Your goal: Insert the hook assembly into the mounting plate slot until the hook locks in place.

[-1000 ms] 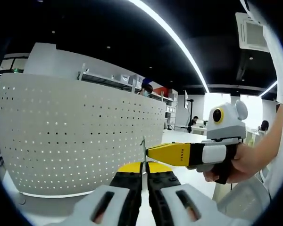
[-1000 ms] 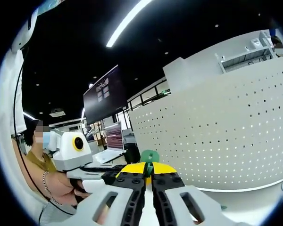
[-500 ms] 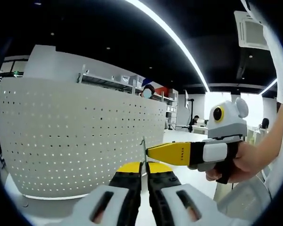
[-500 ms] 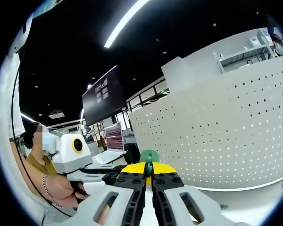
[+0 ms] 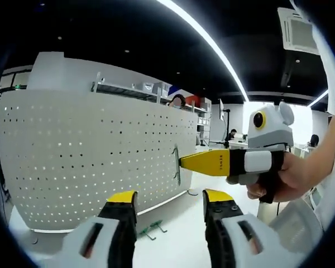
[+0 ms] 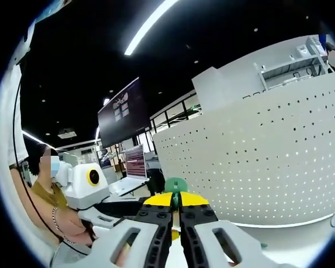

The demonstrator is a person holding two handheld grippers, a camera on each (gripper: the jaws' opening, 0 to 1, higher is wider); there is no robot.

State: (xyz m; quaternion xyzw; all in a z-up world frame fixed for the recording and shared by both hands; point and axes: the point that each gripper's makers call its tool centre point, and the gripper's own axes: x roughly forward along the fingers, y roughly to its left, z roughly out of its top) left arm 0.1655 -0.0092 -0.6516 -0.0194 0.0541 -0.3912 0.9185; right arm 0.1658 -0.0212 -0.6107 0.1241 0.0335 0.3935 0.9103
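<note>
A large white perforated mounting plate (image 5: 95, 162) stands upright on the table and curves across the left gripper view; it rises on the right side (image 6: 257, 162) of the right gripper view. My right gripper (image 6: 176, 202) is shut on a small green hook assembly (image 6: 176, 185). In the left gripper view it reaches in from the right (image 5: 181, 163), and the hook (image 5: 176, 166) shows as a thin upright strip at its yellow tip, close in front of the plate. My left gripper (image 5: 170, 196) is open with nothing between its fingers, below the hook.
A second green wire hook (image 5: 151, 229) lies on the white table below the plate. A person with a hand (image 5: 293, 178) on the right gripper sits at the left (image 6: 44, 195) of the right gripper view. Monitors and shelves stand behind.
My left gripper has opened and let go of the hook, which now hangs from the right gripper alone. The right gripper has lifted it slightly toward the plate.
</note>
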